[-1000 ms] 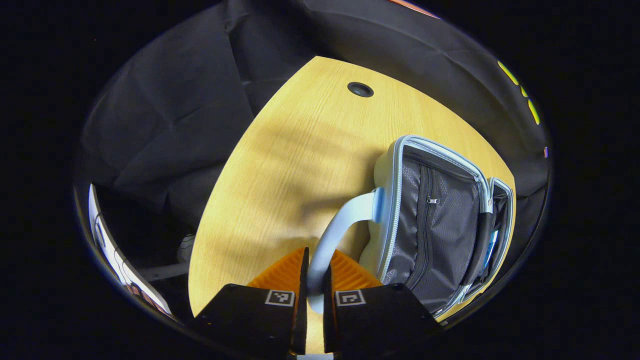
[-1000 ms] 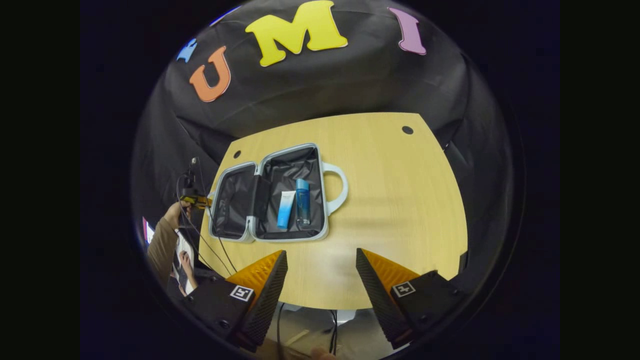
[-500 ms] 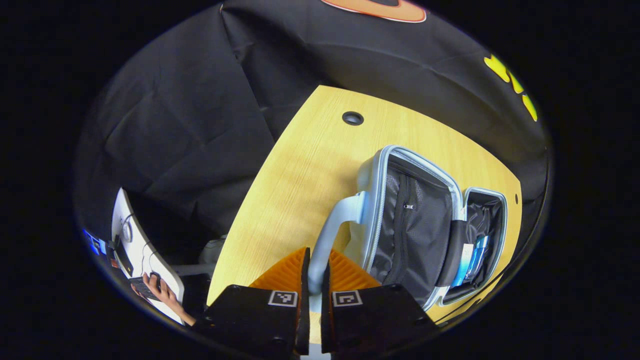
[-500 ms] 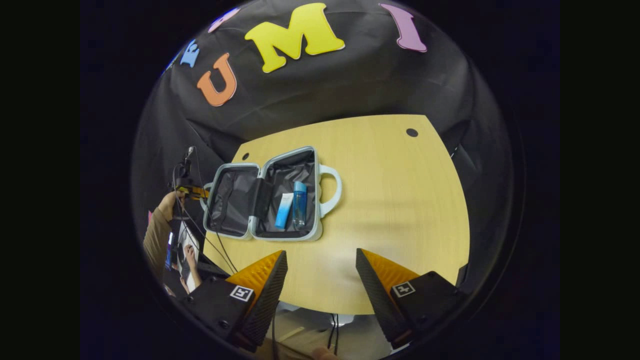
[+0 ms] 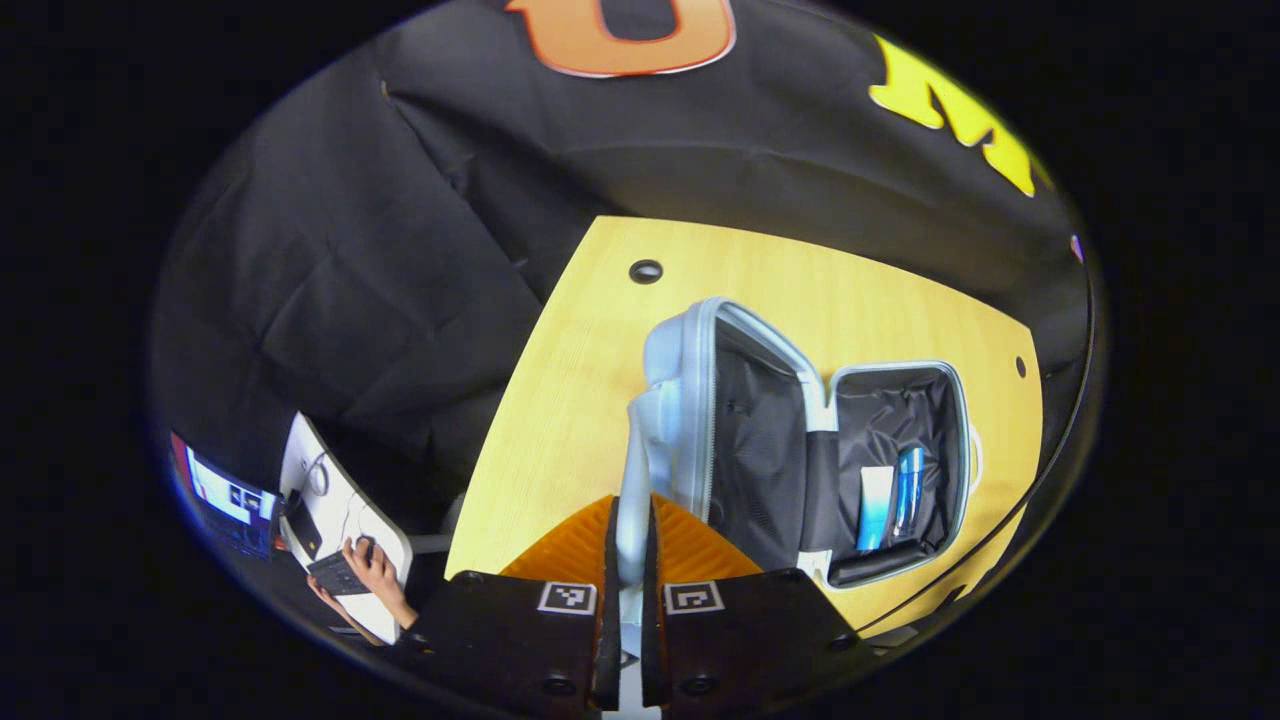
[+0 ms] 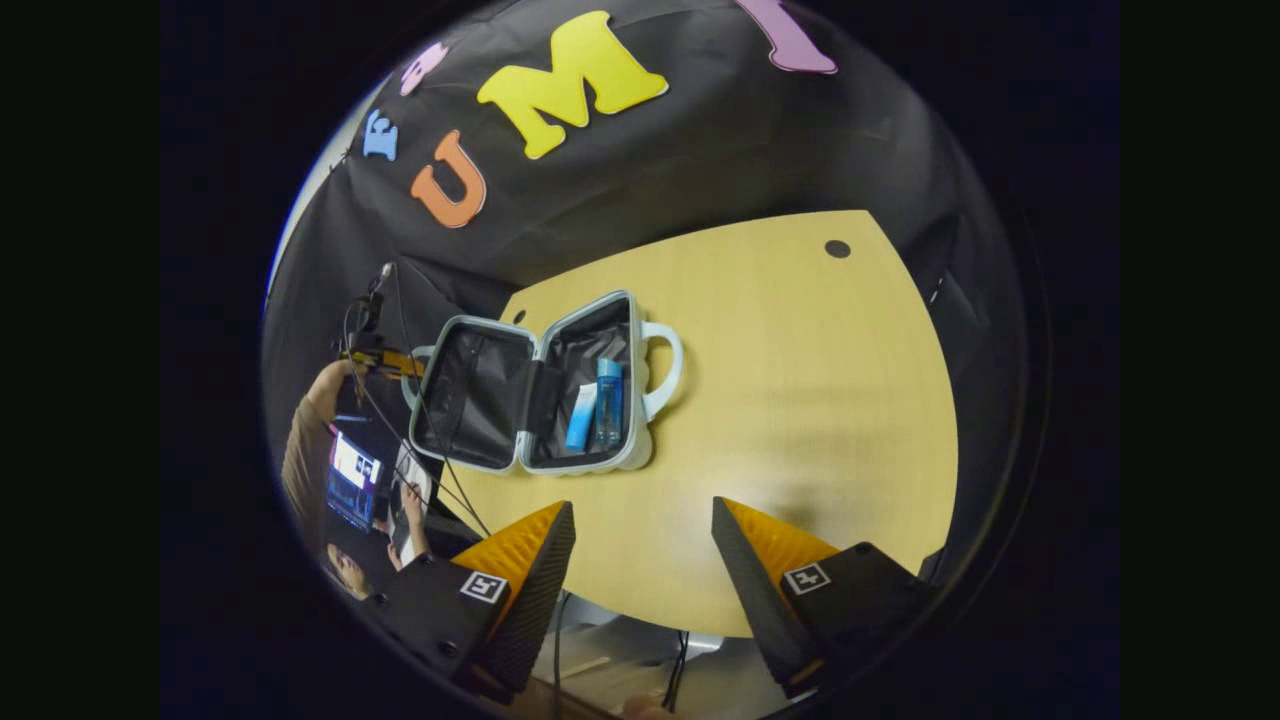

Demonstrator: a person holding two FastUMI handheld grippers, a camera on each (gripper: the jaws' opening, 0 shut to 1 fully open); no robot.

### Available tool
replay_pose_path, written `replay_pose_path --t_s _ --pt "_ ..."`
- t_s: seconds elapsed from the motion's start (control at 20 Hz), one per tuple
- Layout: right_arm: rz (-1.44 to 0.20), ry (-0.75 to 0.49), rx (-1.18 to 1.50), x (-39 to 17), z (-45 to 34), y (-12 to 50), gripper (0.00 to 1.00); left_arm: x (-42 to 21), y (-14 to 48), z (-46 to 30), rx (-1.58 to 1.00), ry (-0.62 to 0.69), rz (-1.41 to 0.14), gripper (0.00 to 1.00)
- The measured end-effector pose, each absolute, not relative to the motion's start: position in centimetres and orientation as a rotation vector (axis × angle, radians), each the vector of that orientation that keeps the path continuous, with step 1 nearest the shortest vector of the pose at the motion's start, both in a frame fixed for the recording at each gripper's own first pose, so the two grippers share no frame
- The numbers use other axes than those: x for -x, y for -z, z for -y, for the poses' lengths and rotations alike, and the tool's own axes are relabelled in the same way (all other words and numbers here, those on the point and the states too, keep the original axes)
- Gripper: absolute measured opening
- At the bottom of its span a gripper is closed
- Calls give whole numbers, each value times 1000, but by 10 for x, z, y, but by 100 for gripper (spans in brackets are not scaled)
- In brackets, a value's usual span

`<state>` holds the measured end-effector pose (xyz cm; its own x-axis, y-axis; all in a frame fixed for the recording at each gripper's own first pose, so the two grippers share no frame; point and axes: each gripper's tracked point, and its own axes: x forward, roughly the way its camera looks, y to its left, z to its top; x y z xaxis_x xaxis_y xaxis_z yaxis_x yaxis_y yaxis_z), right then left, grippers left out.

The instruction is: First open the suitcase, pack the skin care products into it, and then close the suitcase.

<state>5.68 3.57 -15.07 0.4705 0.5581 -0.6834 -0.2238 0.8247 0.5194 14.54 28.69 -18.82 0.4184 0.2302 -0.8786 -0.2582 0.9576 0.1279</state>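
Left gripper [image 5: 628,560] clenched on lid handle [image 5: 632,480]; suitcase [image 6: 530,395] lid now raised steeper than before, ahead-right. Tube [image 5: 875,507], bottle [image 5: 908,491] packed — closing underway. Right gripper [image 6: 640,545] released.

product labels [image 6: 582,415] too small

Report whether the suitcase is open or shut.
Open. The lid is raised partway by its handle in the left tool; tube and bottle lie inside.

Smooth pale plastic suitcase shell [image 6: 640,455], matt dark fabric lining [image 5: 760,460], wood-grain table [image 6: 800,400], ribbed fingers [image 5: 690,540]
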Motion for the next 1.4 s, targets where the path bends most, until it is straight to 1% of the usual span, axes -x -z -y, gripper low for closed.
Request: replay_pose_path --t_s 0.05,0.1,0.2,0.25,0.3,0.35,0.4,0.45,0.5,0.55,0.7,0.95,1.0,1.05,1.1,1.2,1.3,1.35,1.4 --pt "-968 -503 -386 -59 -31 152 82 -148 178 -275 -2 -301 -1095 11" --pt "-966 -513 -389 -59 -26 155 78 -152 168 -261 -30 -300 -1093 11" --pt "-961 -528 -404 -62 -16 159 77 -157 155 -234 -98 -289 -1089 10" --pt "-960 -534 -409 -62 -10 161 77 -160 150 -220 -136 -282 -1087 10" --pt "-958 -539 -412 -62 -6 161 81 -166 146 -206 -174 -272 -1086 10" --pt "-956 -546 -413 -60 -2 162 81 -170 142 -191 -202 -266 -1084 10" --pt "-955 -549 -412 -60 2 164 81 -175 139 -176 -235 -254 -1082 10" --pt "-953 -553 -412 -58 7 165 77 -181 136 -162 -270 -247 -1078 10" --pt "-950 -554 -416 -57 11 166 81 -184 133 -149 -303 -243 -1079 10" --pt "-949 -552 -423 -57 15 169 77 -190 133 -134 -322 -232 -1080 10" --pt "-958 -539 -455 -53 26 176 77 -201 139 -95 -402 -222 -1080 10" --pt "-955 -504 -481 -43 52 189 77 -231 167 -7 -432 -116 -1066 10" --pt "-956 -489 -486 -43 58 191 81 -237 176 3 -478 -107 -1072 10" --pt "-956 -475 -492 -41 65 193 82 -240 184 10 -526 -104 -1085 10" --pt "-958 -464 -497 -40 71 195 77 -243 196 22 -543 -75 -1087 10" --pt "-960 -434 -510 -37 86 201 77 -245 229 55 -469 -27 -1110 11" --pt "-970 -400 -526 -35 100 210 77 -246 251 78 -477 4 -1142 11" --pt "-980 -384 -538 -33 105 216 81 -247 262 83 -494 14 -1154 10" --pt "-993 -365 -550 -32 109 221 77 -245 275 86 -501 26 -1164 10"
